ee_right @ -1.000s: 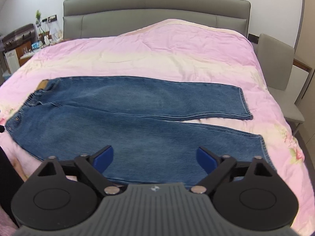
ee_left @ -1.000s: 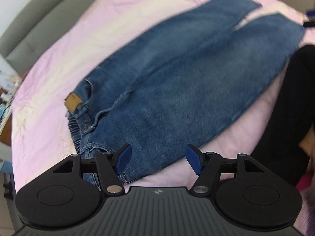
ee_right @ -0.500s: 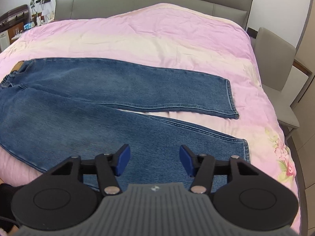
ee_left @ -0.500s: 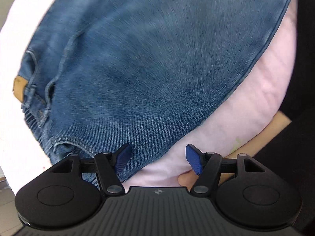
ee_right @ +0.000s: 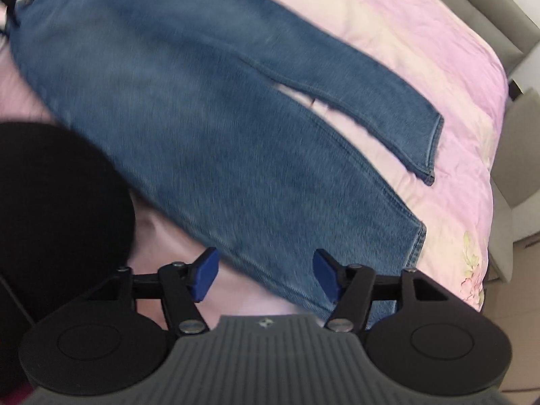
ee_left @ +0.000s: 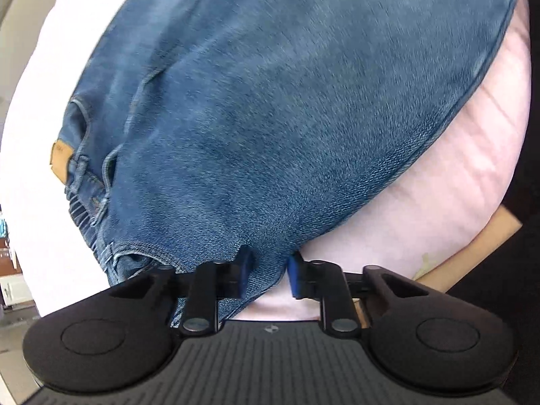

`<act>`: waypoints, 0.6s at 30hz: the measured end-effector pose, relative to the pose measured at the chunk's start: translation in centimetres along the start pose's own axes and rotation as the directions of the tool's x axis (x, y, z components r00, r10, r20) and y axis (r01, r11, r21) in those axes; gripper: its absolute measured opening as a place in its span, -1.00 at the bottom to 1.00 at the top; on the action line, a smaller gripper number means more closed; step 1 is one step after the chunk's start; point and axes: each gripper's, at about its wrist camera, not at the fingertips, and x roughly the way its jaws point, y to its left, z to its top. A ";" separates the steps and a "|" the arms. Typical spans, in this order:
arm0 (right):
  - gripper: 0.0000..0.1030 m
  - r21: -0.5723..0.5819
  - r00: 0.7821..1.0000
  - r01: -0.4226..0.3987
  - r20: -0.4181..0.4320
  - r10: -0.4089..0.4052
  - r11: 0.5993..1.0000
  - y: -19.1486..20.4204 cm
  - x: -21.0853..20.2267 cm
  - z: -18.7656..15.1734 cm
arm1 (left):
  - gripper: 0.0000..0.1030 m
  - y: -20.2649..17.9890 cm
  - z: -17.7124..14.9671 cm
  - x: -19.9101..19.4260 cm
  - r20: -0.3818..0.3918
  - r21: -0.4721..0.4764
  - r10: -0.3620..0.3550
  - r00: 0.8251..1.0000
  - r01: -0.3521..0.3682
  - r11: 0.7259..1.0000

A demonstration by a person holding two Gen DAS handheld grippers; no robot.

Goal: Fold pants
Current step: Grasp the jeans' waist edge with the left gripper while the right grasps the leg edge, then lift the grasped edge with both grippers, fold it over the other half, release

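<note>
Blue jeans lie flat on a pink bedspread, both legs spread side by side. In the left wrist view my left gripper has its blue pads narrowed around the near edge of the jeans by the waistband, with denim between them. In the right wrist view the jeans stretch away to the leg hems. My right gripper is open, low over the near leg's edge close to its hem.
The pink bedspread covers the bed, with a grey headboard at the far side. A person's black clothing is at the left and also shows at the right of the left wrist view. A grey chair stands beside the bed.
My left gripper has dropped to the jeans near the waistband and its jaws have closed in on the denim edge. My right gripper has moved down toward the near leg's hem end.
</note>
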 end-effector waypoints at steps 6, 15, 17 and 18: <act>0.02 -0.065 0.995 0.070 -0.066 -0.074 0.995 0.5 3.2 -1.4 | -0.62 1.2 -1.0 -2.2 0.070 -0.115 0.031 0.997 -0.022 0.993; -0.91 0.009 0.972 0.231 0.040 -0.231 0.973 0.5 0.2 -1.5 | -0.70 1.9 -3.0 -5.9 0.189 -0.256 0.115 0.975 -0.064 0.965; -0.96 0.034 0.960 0.264 0.084 -0.266 0.964 -0.1 -1.9 -0.6 | -0.72 2.0 -3.0 -7.2 0.217 -0.278 0.143 0.966 -0.079 0.957; -0.98 0.042 0.954 0.281 0.100 -0.284 0.959 -0.4 -2.8 -0.1 | -0.72 2.2 -3.2 -8.0 0.232 -0.301 0.153 0.961 -0.078 0.950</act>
